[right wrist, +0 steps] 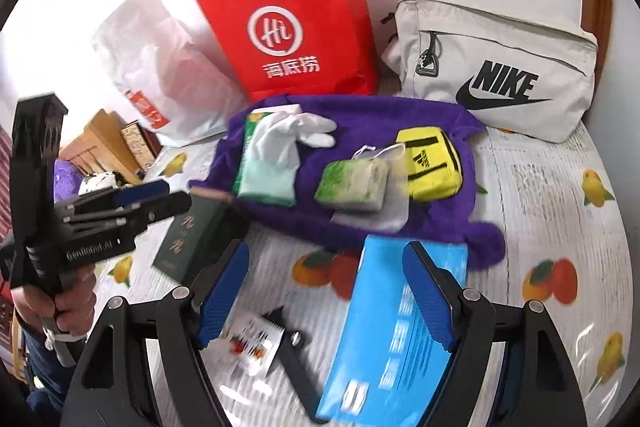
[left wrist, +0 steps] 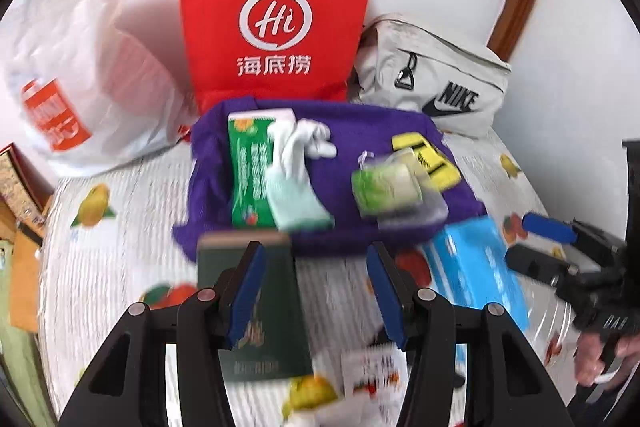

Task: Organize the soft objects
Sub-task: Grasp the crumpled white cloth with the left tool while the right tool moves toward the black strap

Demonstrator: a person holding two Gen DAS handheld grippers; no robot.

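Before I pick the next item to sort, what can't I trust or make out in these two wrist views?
- Dark green box: left wrist view, motion blur; lettering unreadable, left gripper finger overlaps it.
- Blue pack: right wrist view, blurred; right gripper finger covers part.
- Red paper bag: contents hidden by its own walls, both views.
- White sachet: smeared, print illegible.
- Green tissue pack: mostly under the white glove.
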